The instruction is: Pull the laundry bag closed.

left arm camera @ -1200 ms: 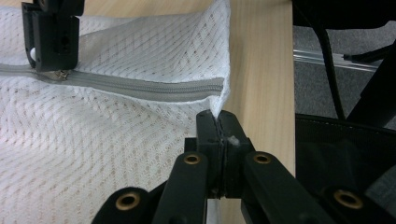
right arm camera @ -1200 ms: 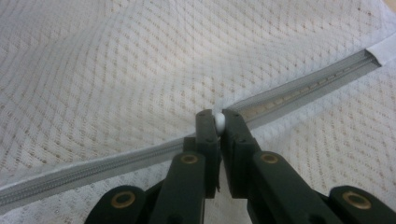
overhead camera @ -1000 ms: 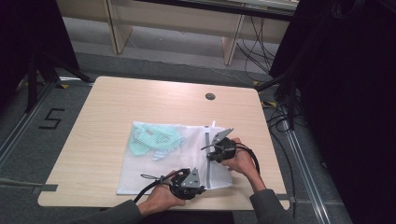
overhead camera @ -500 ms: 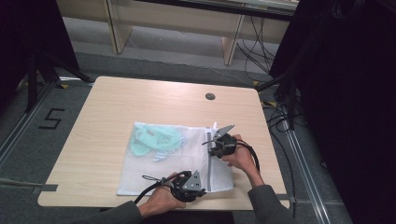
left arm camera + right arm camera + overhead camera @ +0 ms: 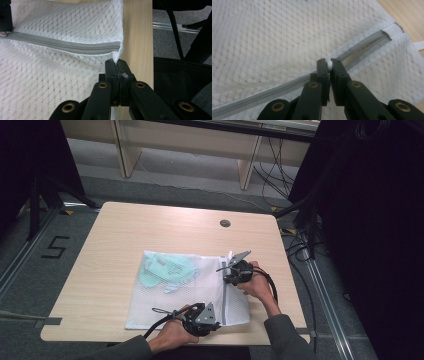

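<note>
Pinching the near corner of the white mesh laundry bag, the left gripper has its jaws pressed together on the fabric edge right where the grey zipper ends. That grip looks like an anchor: with the corner pinned at the table's front edge, the bag can't slide or bunch when the zipper gets pulled.

Up at the far end of the zipper line, the right gripper is clamped on a small white zipper pull, jaws closed tight around it. In the right gripper view the two zipper tapes ahead of the pull stand slightly apart, while behind it they run as one closed strip, so my read is that the bag is being zipped shut, with a short stretch left toward the white end tab.

From the high view, the bag lies flat on the front right part of the table, with pale green garments showing through the mesh at its left end, well apart from both grippers. The zipper runs along the bag's right side, between the two hands, which explains the stance: one hand holds each end of the line and keeps it taut and straight, so the slider should travel without snagging the mesh.
</note>
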Demonstrator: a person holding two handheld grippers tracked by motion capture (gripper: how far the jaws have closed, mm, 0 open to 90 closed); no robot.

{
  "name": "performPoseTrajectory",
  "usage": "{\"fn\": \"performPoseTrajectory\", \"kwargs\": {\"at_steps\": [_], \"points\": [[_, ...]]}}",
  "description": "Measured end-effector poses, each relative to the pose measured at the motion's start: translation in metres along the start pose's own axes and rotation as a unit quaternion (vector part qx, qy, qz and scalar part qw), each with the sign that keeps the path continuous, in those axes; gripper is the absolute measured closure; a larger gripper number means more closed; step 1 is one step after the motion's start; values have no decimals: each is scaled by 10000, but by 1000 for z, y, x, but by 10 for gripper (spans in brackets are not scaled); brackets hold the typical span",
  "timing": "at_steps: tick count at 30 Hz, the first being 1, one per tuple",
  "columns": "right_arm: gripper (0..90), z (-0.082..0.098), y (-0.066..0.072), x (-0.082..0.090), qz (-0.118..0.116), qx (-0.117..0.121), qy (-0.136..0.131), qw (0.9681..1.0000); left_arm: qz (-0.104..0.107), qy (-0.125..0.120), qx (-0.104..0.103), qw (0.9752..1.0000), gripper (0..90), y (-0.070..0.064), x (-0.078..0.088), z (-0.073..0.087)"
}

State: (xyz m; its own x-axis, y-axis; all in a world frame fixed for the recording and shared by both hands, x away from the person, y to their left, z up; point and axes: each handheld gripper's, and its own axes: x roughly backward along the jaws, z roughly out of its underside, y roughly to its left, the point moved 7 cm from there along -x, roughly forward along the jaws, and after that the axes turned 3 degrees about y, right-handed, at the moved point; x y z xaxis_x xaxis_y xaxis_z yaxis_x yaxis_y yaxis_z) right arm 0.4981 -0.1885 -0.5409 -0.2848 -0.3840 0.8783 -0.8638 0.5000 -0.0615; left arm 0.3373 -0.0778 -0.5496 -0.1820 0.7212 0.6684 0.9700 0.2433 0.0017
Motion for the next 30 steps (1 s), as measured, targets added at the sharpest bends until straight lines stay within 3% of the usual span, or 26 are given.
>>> {"fn": "performPoseTrajectory", "kwargs": {"at_steps": [1,3,6,10,16,19,21,22,24,25,26,28,30], "points": [[866,-2,-1,-2,-19,-18,-110,9999,8,-2,12,10000,888,0,0,0],[865,-1,-2,-2,-48,-65,-31,10000,4,-6,12,10000,888,0,0,0],[866,-4,-6,-4,22,47,-137,9999,12,-5,20,10000,888,-1,-1,0],[865,-3,-8,-6,62,-113,-119,9998,-10,8,-13,10000,888,0,-1,0],[865,-7,-11,-5,98,-22,-111,9999,4,23,-21,10000,888,-1,0,1],[866,-8,-13,-6,111,-128,-167,9997,-18,85,-94,9999,888,0,0,1],[865,-8,-14,-7,136,-150,-157,9997,23,3,-10,10000,888,-1,-1,0],[866,-8,-15,-6,144,-133,-75,9998,8,1,10,10000,888,-1,-1,0],[865,-10,-17,-8,162,-44,-181,9997,15,32,-19,10000,888,-1,-1,1],[866,-11,-15,-9,137,-71,-195,9997,-5,89,-94,9999,888,0,0,2],[865,-9,-16,-7,198,-261,-101,9994,0,78,-81,9999,888,-1,0,1],[866,-11,-17,-8,190,-47,-125,9997,-2,83,-85,9999,888,0,0,1],[866,-12,-17,-9,155,-80,-148,9997,9,2,-15,10000,888,-1,0,0]]}}
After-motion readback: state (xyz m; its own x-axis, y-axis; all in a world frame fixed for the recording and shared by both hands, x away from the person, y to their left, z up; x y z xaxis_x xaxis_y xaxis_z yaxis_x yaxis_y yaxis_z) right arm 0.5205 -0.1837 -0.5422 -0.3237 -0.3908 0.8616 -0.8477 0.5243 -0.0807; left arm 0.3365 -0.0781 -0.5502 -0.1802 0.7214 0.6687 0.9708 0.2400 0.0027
